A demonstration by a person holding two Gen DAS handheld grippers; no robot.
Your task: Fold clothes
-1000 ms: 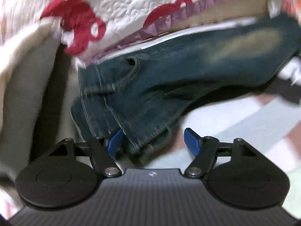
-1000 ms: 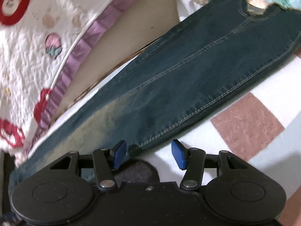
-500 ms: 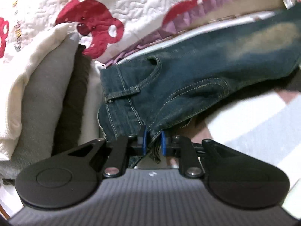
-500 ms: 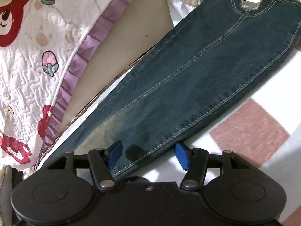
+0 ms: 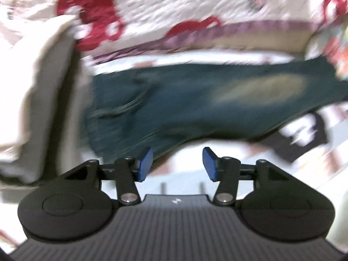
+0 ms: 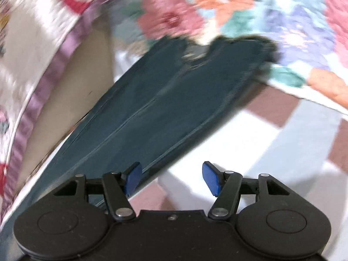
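- The pair of dark blue denim jeans lies flat and stretched out along the bed, its long side running beside the white quilted blanket with red bear prints and a purple frilled border.
- In the right wrist view the jeans run diagonally away from the camera, and the far end touches the floral patchwork quilt in pink, orange and green.
- The jeans rest on a bed sheet checked in white, pale blue and dusty pink.
- The left tongs stand apart with nothing between the blue pads; the left pad sits just at the lower edge of the denim, though motion blur makes it hard to say whether it touches.
- The right tongs are also spread wide and empty, the left pad over the near edge of the jeans, the right pad over bare sheet.
- A folded stack of cream and grey cloth lies just left of the waistband end.
- A black garment with white print lies at the right, partly under the jeans' edge.
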